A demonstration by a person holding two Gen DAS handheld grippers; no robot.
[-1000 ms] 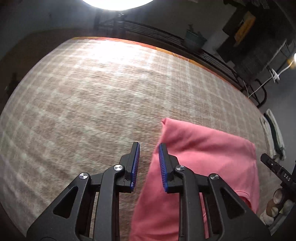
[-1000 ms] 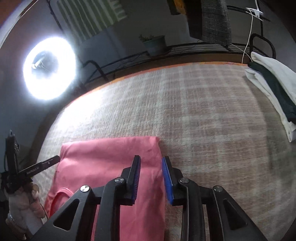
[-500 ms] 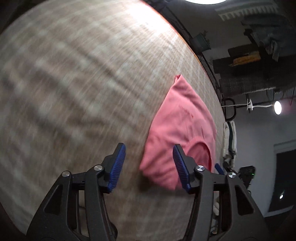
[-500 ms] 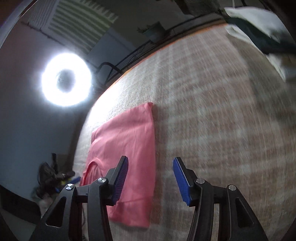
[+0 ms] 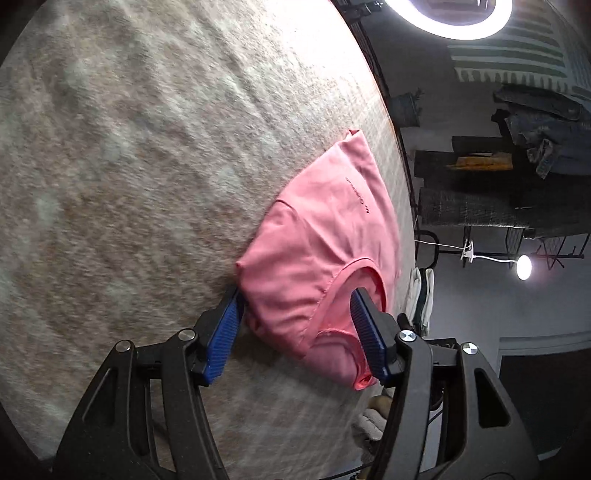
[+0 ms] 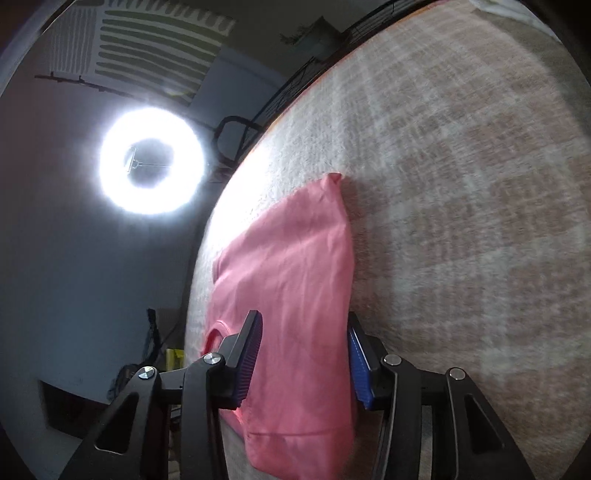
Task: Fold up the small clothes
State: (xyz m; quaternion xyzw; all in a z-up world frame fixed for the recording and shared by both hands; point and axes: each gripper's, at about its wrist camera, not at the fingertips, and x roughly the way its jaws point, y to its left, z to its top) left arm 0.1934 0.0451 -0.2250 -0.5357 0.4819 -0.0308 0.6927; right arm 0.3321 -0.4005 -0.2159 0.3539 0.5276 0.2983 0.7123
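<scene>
A pink garment (image 5: 317, 258), folded and lying flat, is seen on a checked beige blanket (image 5: 129, 166) that covers the work surface. In the left wrist view, the left gripper (image 5: 295, 336) is set over the near, collar end of the garment: its left blue pad (image 5: 223, 338) is pressed against the folded corner where cloth meets blanket, while its right pad (image 5: 367, 341) is placed at the rounded neckline (image 5: 364, 273). The jaws are spread apart, having just been opened wider, and the cloth is bracketed between them rather than pinched; no grasp is shown. A small line of dark print (image 5: 360, 195) is visible on the upper layer, and a ring light (image 5: 447, 18) glares at the top edge of that view. In the right wrist view, the right gripper (image 6: 303, 356) is lowered over the opposite near part of the garment (image 6: 291, 280), with one pad (image 6: 251, 360) resting on the pink cloth and the other (image 6: 358, 363) beside the folded right edge, close to the blanket (image 6: 461, 184). These jaws have just been drawn closer together, yet a wide span of cloth is still left flat between them, so the fabric is straddled and not clamped. The ring light (image 6: 151, 162) is seen at the left of this view.
</scene>
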